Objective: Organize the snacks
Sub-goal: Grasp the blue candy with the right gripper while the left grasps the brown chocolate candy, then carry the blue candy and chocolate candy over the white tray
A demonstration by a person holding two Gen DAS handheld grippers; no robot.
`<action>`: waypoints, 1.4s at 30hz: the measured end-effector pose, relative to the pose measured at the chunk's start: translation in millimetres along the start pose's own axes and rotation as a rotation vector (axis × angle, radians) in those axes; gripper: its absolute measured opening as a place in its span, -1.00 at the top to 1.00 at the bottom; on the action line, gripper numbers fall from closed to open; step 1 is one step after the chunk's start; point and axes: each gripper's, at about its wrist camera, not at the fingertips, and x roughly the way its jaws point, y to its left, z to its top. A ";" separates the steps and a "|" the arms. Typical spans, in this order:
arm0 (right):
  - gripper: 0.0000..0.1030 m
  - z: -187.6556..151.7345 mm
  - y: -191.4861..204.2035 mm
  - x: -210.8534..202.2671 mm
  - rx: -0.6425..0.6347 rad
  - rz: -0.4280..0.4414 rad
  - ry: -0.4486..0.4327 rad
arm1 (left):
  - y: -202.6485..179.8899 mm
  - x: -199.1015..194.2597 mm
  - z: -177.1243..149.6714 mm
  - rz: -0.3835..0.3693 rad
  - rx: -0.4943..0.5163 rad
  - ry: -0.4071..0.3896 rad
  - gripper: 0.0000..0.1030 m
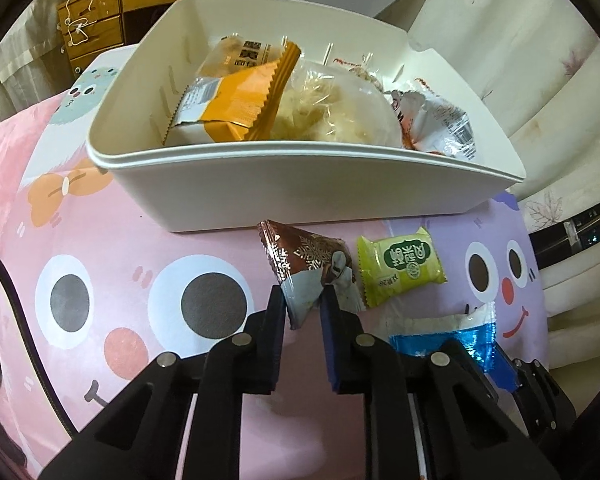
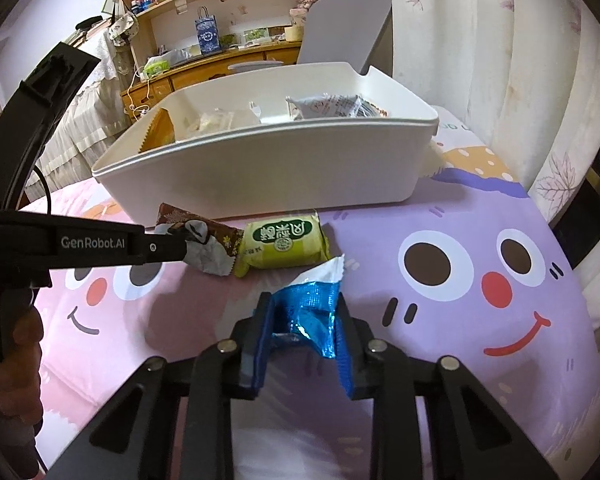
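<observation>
Both hand-held grippers clamped on snack packets in front of the white bin

Right now the left hand-held gripper (image 1: 303,300) is closed on the near end of a brown snack packet (image 1: 306,264), its two dark pads pinching the silvery crimped edge. The packet points away toward the white bin (image 1: 300,184), its far tip just short of the bin's near wall. In the right wrist view the same left hand-held gripper reaches in from the left, with a hand (image 2: 18,344) on its grip at the lower left edge.

The right hand-held gripper (image 2: 304,320) is closed on a blue foil packet (image 2: 308,304), which is crumpled between the pads; its white torn end sticks out on the far side. No earlier frame shows either grip forming.

Between the two held packets, a green snack packet (image 2: 286,242) lies flat on the bed cover (image 2: 440,320), a pink and lilac sheet printed with cartoon faces. It sits just right of the brown packet and near the bin's front wall; whether it touches the brown packet I cannot tell.

Inside the bin lie an orange-and-white packet (image 1: 228,96) at the left, a clear bag with a pale bun (image 1: 332,108) in the middle and a silver-and-red packet (image 1: 440,120) at the right. Far behind stand a wooden desk (image 2: 220,64) with shelves of books and a grey chair (image 2: 348,32).
</observation>
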 end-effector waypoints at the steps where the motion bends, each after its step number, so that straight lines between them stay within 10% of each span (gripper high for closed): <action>1: 0.53 0.0 0.9 -1.3 -0.001 0.002 -0.003 | -1.3 -1.0 -1.2 -0.003 0.000 -0.006 0.72; 42: 0.69 152.0 65.1 -54.8 -0.068 -0.021 -0.199 | 27.1 -140.2 101.6 0.033 0.135 -0.127 0.72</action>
